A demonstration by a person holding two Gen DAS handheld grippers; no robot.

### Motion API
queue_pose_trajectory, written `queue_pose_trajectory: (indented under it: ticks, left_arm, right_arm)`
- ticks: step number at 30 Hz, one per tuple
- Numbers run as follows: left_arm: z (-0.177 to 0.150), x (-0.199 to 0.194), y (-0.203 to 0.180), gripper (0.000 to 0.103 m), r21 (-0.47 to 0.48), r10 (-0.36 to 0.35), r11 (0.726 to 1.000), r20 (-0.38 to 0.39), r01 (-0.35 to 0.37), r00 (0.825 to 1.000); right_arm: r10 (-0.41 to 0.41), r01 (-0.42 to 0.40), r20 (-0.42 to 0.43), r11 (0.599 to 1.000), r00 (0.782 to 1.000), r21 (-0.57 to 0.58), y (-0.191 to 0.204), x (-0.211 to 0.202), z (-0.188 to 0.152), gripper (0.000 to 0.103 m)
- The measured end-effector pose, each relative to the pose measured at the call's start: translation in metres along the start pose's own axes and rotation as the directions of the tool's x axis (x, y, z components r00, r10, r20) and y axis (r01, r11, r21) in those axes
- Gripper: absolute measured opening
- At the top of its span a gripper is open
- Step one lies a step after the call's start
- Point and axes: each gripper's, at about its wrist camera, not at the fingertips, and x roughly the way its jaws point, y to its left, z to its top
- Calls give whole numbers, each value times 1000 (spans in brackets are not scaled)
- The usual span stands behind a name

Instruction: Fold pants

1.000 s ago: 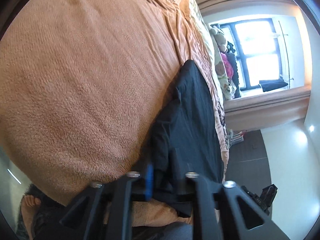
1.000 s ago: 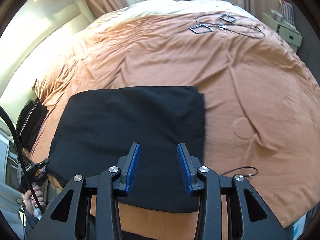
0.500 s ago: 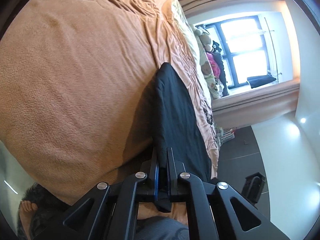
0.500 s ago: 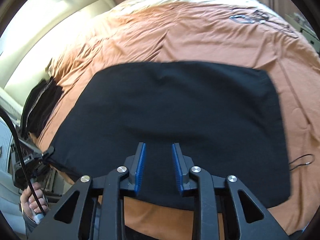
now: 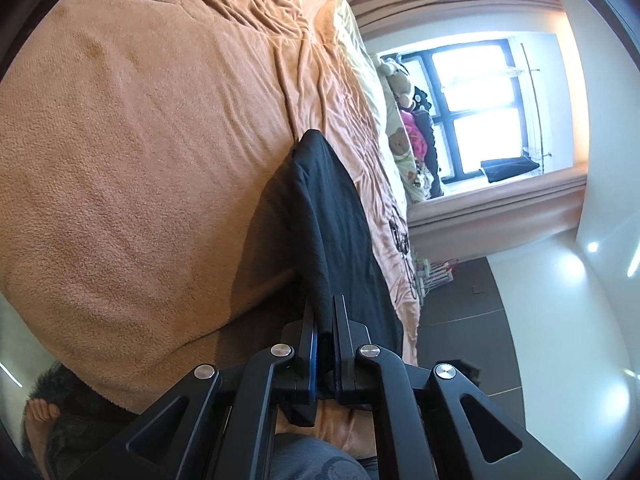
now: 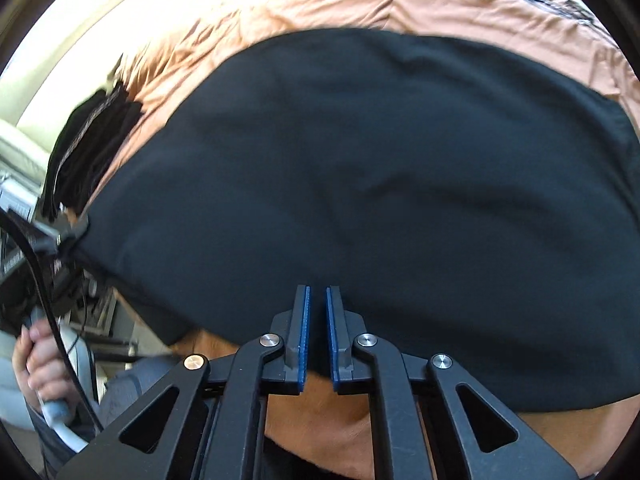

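Left wrist view: the left gripper (image 5: 325, 322) is pinching a corner of the black folded fabric pants (image 5: 336, 216), its blue-padded jaws pressed on the cloth. In the right wrist view, the right gripper (image 6: 316, 308) has just been closing, and its jaws are standing nearly together at the near hem of the pants (image 6: 360, 168); cloth seems to be caught between the pads, though blur is making this uncertain. The pants are lying spread on the orange fleece blanket (image 5: 140, 160) covering the bed. A bright dark-framed window (image 5: 480, 108) is being shown past stuffed toys (image 5: 400, 120), above a dark floor (image 5: 460, 320). A hand (image 6: 40, 364) is gripping a handle at lower left. No writing is legible.
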Motion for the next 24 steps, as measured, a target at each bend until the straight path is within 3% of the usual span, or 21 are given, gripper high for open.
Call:
queue_pose_trajectory:
  ticks: [4,10,24]
  left_arm:
    - [1,0,-1,5,-3,-4,1000,0,4,1000]
    - [2,-2,-1,5,-19,-21,1000,5,21,1000]
    - [-1,-5,5,5,-71,-6,997,37,8,999]
  right_arm:
    - [27,-27,-50,1000,998,5,-3,0,8,5]
    - [17,-17,-8,1000,1000,17,-12,-12,36,5]
    - [-10,8,17,994,1000,106,-50,36,126,5]
